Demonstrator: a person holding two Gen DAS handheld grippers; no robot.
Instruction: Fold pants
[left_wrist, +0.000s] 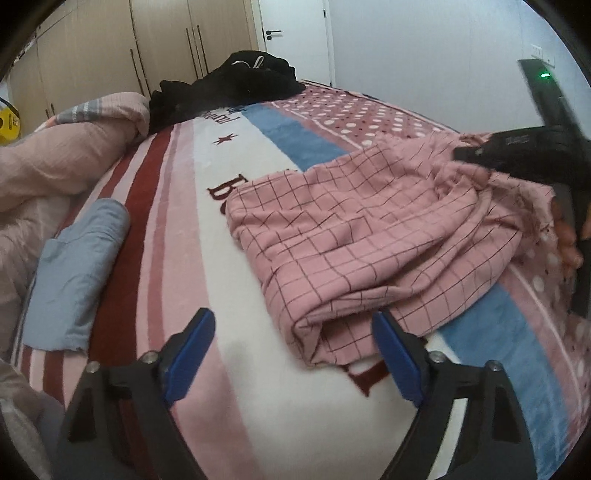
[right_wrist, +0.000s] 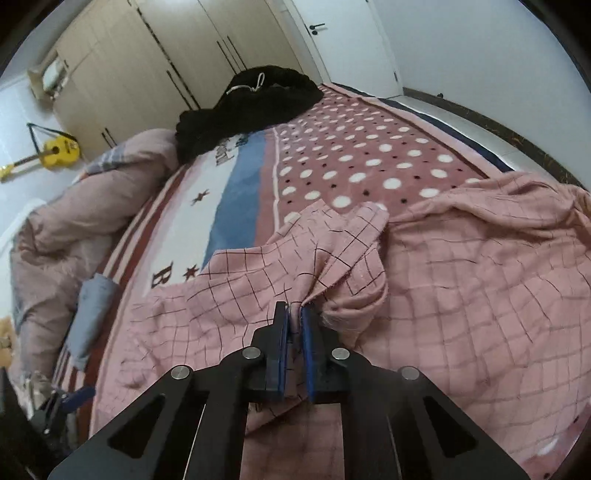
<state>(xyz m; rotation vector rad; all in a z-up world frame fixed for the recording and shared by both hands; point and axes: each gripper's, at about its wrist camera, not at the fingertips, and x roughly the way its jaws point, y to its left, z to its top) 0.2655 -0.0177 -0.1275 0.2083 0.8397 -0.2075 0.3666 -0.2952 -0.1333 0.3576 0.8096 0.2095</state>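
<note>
Pink checked pants (left_wrist: 369, 243) lie rumpled on the patterned bed blanket (left_wrist: 258, 398). My left gripper (left_wrist: 293, 325) is open and empty, low over the blanket, with the pants' near folded corner just ahead between its blue pads. My right gripper (right_wrist: 294, 317) is shut on a bunched fold of the pants (right_wrist: 461, 295) and holds it slightly raised. The right gripper also shows at the right edge of the left wrist view (left_wrist: 517, 151), resting in the pants' far side. The left gripper appears small at the lower left of the right wrist view (right_wrist: 74, 397).
A folded blue-grey garment (left_wrist: 74, 273) lies left of the pants. A black garment pile (left_wrist: 229, 85) sits at the far end of the bed. A pink duvet (left_wrist: 48, 162) is heaped at left. Wardrobes, a door and a yellow guitar (right_wrist: 55, 153) stand beyond.
</note>
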